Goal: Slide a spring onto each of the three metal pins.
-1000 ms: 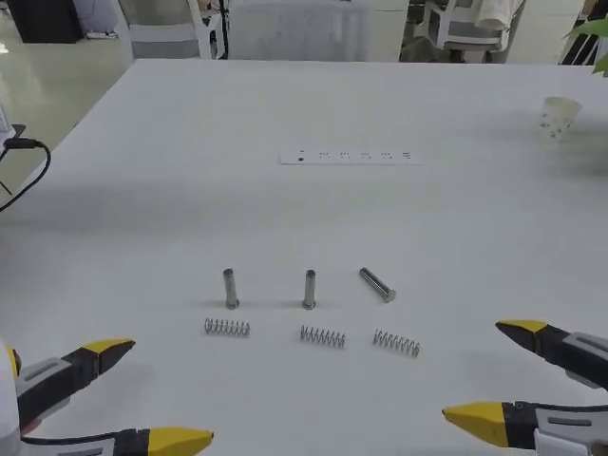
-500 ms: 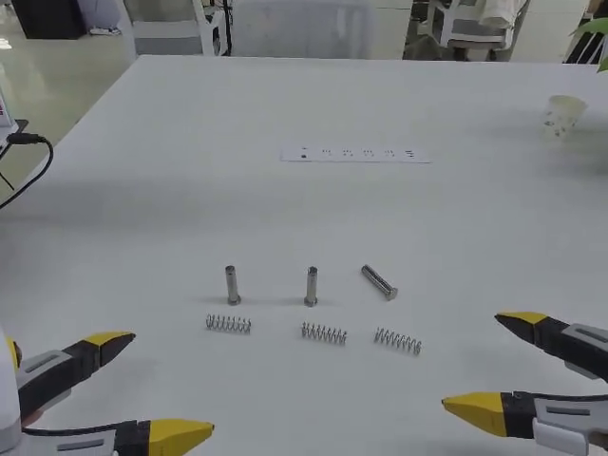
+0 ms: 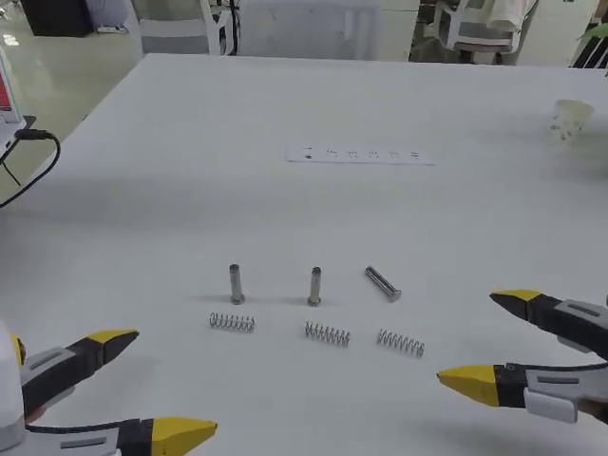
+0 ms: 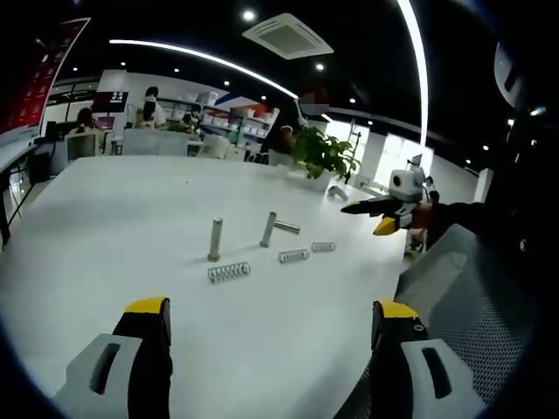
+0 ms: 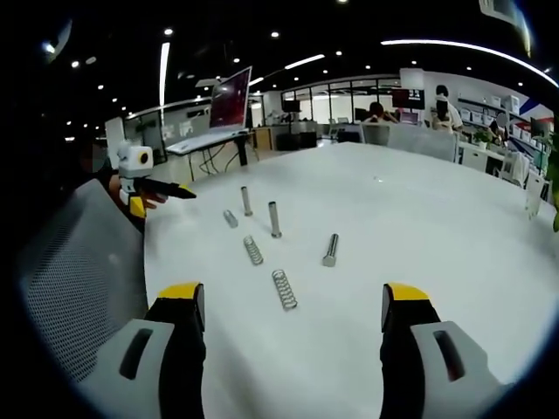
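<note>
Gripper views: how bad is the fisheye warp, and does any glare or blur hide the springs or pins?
Left gripper view: strong barrel warp, the ceiling light strip bows and the table edge curves. Right gripper view: same warp, the nearest spring crisp. Head view: even soft light, no glare, only faint shadows by the upright pins; the paper cup is washed out.

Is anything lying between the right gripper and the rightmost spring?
No: bare table between the right gripper and that spring, in the head view.
</note>
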Demonstrator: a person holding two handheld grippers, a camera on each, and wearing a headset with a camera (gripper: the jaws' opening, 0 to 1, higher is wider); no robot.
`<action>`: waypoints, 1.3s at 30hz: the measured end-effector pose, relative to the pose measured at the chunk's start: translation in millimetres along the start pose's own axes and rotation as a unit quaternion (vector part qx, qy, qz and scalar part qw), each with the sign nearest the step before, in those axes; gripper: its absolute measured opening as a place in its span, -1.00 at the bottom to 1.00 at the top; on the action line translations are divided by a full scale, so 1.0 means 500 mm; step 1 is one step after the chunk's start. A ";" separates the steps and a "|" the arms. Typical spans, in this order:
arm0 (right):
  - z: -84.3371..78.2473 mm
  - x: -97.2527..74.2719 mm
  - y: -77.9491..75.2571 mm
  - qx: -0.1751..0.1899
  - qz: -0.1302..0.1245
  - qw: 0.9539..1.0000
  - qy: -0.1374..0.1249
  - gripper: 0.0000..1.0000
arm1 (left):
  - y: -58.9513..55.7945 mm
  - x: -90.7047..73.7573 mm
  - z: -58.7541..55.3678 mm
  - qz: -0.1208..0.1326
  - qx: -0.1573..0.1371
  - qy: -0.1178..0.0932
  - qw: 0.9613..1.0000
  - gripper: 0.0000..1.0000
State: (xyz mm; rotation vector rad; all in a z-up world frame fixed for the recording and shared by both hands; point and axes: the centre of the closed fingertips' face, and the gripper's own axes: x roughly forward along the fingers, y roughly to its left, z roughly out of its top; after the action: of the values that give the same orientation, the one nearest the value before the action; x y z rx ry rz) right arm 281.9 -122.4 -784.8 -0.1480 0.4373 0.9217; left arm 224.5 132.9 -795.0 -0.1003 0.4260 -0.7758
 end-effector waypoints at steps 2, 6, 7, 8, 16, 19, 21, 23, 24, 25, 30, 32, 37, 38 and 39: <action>0.007 0.006 -0.005 -0.004 0.002 1.000 0.002 0.67 | 0.000 -0.001 0.001 0.000 0.000 0.000 1.000 0.85; 0.023 0.013 -0.012 -0.010 0.002 1.000 -0.001 0.66 | 0.000 -0.002 0.002 0.001 0.000 -0.001 1.000 0.85; 0.027 0.014 -0.014 -0.011 0.002 1.000 -0.002 0.66 | -0.001 -0.002 0.002 0.001 0.001 -0.001 1.000 0.85; 0.029 0.016 -0.015 -0.012 0.002 1.000 -0.002 0.65 | -0.001 -0.002 0.002 0.001 0.000 -0.001 1.000 0.85; 0.047 0.033 -0.029 -0.020 0.005 1.000 0.002 0.64 | -0.003 -0.004 0.004 0.001 0.002 -0.001 1.000 0.85; 0.051 0.038 -0.033 -0.024 0.006 1.000 0.005 0.64 | -0.003 -0.004 0.005 0.001 0.002 -0.001 1.000 0.85; 0.052 0.041 -0.037 -0.027 0.007 1.000 0.009 0.63 | -0.002 -0.004 0.004 0.001 0.002 0.000 1.000 0.85; 0.053 0.043 -0.042 -0.029 0.007 0.999 0.013 0.63 | -0.003 -0.004 0.003 0.001 0.002 0.001 1.000 0.85; 0.054 0.045 -0.045 -0.029 0.006 0.999 0.014 0.62 | -0.003 -0.004 0.004 0.002 0.002 0.001 1.000 0.85; 0.054 0.046 -0.047 -0.028 0.007 0.999 0.015 0.62 | -0.003 -0.004 0.004 0.002 0.001 0.000 1.000 0.85; 0.056 0.056 -0.057 -0.032 0.009 0.999 0.023 0.62 | -0.003 -0.005 0.006 0.001 0.001 -0.002 1.000 0.84; 0.058 0.059 -0.061 -0.032 0.009 0.999 0.025 0.61 | -0.003 -0.005 0.006 0.002 0.002 -0.001 1.000 0.84; 0.060 0.071 -0.068 -0.033 0.010 0.999 0.031 0.60 | -0.003 -0.007 0.006 0.003 0.001 -0.002 1.000 0.84; 0.060 0.073 -0.068 -0.033 0.010 0.999 0.032 0.60 | -0.003 -0.007 0.006 0.003 0.001 -0.002 1.000 0.84; 0.059 0.075 -0.070 -0.033 0.009 0.999 0.033 0.60 | -0.003 -0.007 0.005 0.003 0.001 -0.002 1.000 0.84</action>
State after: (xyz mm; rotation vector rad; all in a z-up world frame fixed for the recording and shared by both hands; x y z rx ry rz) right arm 338.3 -106.5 -776.3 -0.2353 0.4697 0.9521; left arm 222.6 134.1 -791.0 -0.0992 0.4215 -0.7703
